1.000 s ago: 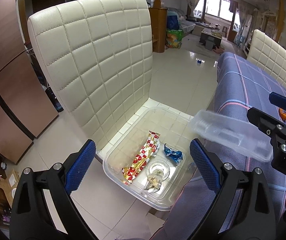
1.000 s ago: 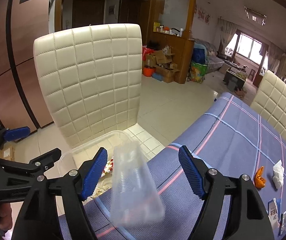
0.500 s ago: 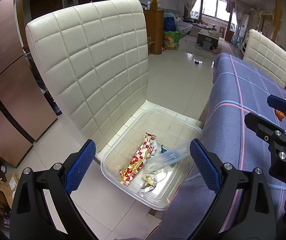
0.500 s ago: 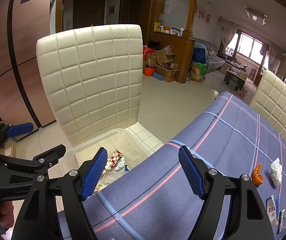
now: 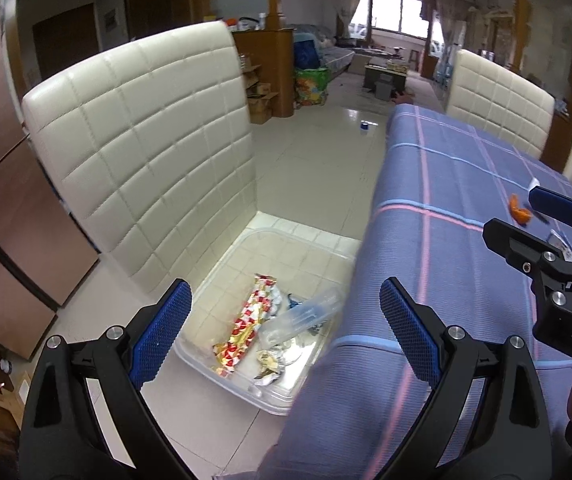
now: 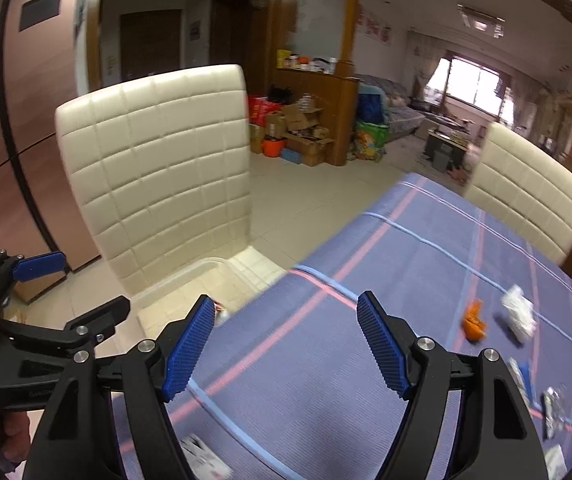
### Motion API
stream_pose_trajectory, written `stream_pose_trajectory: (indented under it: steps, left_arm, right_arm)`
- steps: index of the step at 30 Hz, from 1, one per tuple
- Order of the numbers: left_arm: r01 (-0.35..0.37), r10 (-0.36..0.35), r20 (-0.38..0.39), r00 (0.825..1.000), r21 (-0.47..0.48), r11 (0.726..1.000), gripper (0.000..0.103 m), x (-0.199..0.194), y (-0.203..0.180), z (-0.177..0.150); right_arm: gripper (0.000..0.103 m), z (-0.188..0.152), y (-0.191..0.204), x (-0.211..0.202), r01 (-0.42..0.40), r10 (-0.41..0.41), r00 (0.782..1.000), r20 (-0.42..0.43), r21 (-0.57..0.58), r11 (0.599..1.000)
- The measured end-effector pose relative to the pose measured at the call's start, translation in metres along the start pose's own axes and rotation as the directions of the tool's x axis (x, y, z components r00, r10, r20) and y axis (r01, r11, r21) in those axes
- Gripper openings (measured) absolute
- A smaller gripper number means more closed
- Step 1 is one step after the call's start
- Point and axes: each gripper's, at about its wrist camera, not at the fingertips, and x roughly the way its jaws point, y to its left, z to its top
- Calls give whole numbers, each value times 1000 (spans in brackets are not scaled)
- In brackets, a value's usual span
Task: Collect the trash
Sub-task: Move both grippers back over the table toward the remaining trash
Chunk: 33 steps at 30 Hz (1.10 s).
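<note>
The left gripper point(image 5: 281, 328) hangs over the gap between chair and table, pointing down toward the clear plastic bin point(image 5: 225, 264) that sits on the seat of the cream quilted chair point(image 5: 145, 148). Its jaws stand wide apart, blue pads facing each other, with nothing between them and nothing touching them. In this view the bin lies between the two fingers, toward 12 o'clock from the gripper.

Inside the bin lie a red-and-gold wrapper point(image 5: 245, 324), a clear plastic container point(image 5: 302, 316) tilted on its side just at 3 o'clock from the wrapper, and some crumpled foil scraps point(image 5: 269, 364) at 6 o'clock from the container.

The right gripper point(image 6: 286, 344) hovers above the blue plaid tablecloth point(image 6: 366, 360), aimed across the table. Its jaws are also spread wide and hold nothing. From the left wrist view it shows at the 3 o'clock edge, over the cloth.

More trash rests on the cloth: an orange scrap point(image 6: 474, 320) at 2 o'clock from the right gripper, a white crumpled wad point(image 6: 520, 314) just beside it at its 3 o'clock, and small packets point(image 6: 550, 404) at about 4 o'clock, blurred. A white printed item point(image 6: 201, 456) lies at 7 o'clock, partly hidden by the gripper's finger.
</note>
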Motion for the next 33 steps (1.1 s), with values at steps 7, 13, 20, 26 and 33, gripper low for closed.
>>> stream_pose_trajectory:
  steps: [7, 13, 20, 26, 33]
  left_arm:
    - [85, -88, 20, 996, 119, 989, 94, -12, -73, 3]
    - [205, -207, -18, 978, 230, 951, 97, -11, -156, 2]
    - [302, -290, -86, 953, 330, 895, 99, -6, -242, -6]
    - [330, -307, -122, 944, 378, 865, 99, -5, -290, -15]
    - [330, -293, -152, 944, 389, 860, 99, 4, -318, -21]
  right_arm:
    - [72, -41, -70, -34, 175, -172, 984, -36, 115, 978]
    - [72, -88, -143, -72, 325, -306, 945, -116, 212, 922]
    - [77, -147, -215, -118, 473, -438, 881, -182, 291, 832]
    - [79, -181, -246, -146, 467, -431, 884, -178, 315, 827]
    - [81, -200, -252, -139, 428, -393, 900, -191, 212, 878]
